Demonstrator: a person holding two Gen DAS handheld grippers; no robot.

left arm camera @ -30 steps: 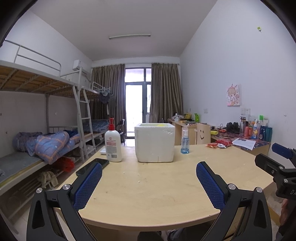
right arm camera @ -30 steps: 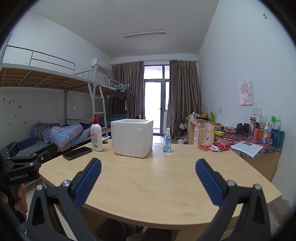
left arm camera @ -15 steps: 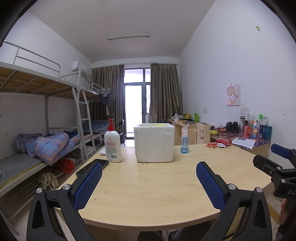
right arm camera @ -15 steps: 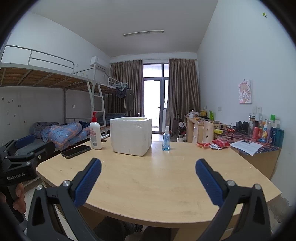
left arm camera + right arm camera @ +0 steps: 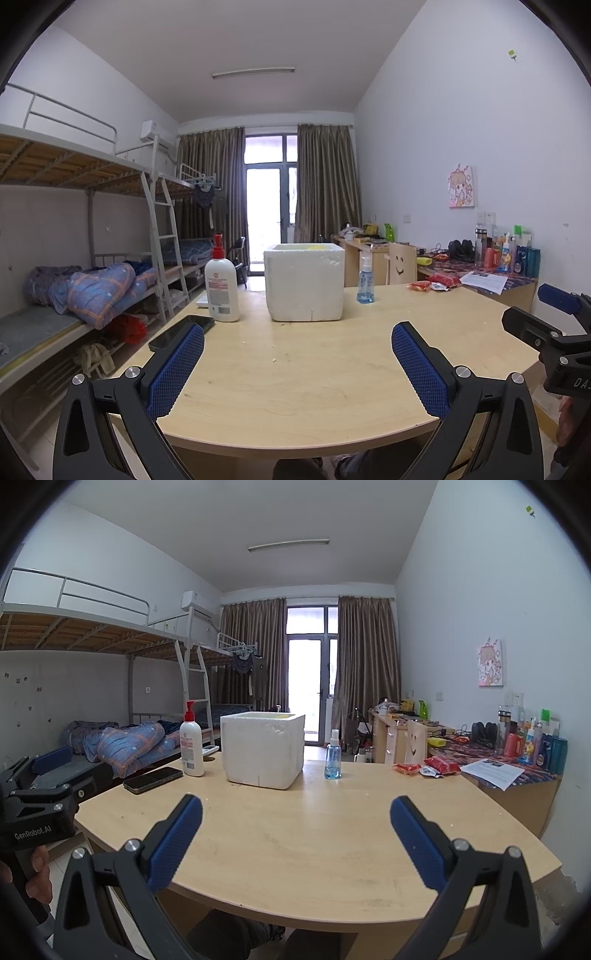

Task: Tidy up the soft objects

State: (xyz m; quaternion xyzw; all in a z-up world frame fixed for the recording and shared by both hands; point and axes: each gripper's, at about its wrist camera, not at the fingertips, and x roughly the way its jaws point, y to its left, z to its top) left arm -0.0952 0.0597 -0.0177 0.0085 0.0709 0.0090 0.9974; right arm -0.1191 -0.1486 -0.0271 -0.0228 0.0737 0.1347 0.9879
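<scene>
A white foam box stands on the round wooden table, with something yellow showing just inside its far rim; it also shows in the right wrist view. My left gripper is open and empty, held over the table's near edge. My right gripper is open and empty, likewise short of the box. Each gripper shows at the side of the other's view. Red soft packets lie at the table's far right.
A white pump bottle, a black phone and a small blue spray bottle stand near the box. Bunk beds with a blue quilt line the left wall. A cluttered desk runs along the right wall.
Both views have tilted slightly; the table and box sit a little lower in view. Both grippers stay open and empty.
</scene>
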